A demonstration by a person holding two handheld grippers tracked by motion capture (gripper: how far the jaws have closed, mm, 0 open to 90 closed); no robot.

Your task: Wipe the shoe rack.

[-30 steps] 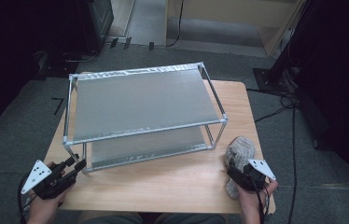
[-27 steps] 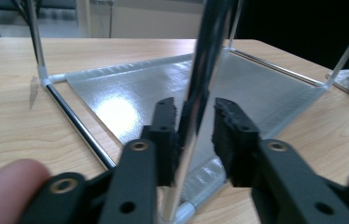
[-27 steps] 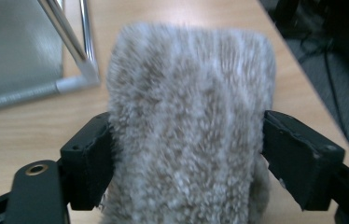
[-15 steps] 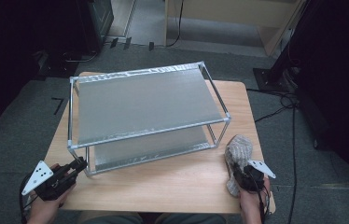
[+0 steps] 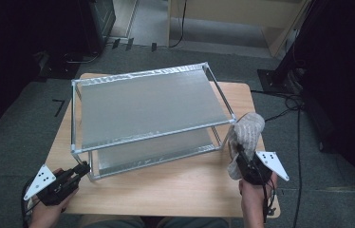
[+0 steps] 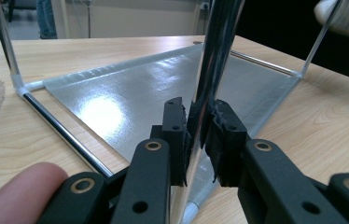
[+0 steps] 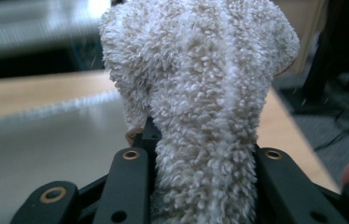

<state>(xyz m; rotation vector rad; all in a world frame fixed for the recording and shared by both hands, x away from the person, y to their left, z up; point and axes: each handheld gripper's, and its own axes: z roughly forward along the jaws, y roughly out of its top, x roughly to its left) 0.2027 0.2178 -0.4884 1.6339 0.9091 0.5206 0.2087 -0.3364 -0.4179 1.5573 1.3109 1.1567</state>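
We have the left gripper (image 6: 195, 135) clamped on the near-left upright post (image 6: 217, 60) of the wire rack (image 5: 149, 107), which stands mid-table; the right gripper (image 7: 200, 154) pinches a bunched terry cloth (image 7: 200, 79), held up beside the rack's near-right corner. We judge the cloth soft, light and limp, so a mid-bunch grip should keep it from trailing; the rack looks stiff but light, its chromed post probably slippery, best held low near a joint. We can read no brand, label or writing anywhere.
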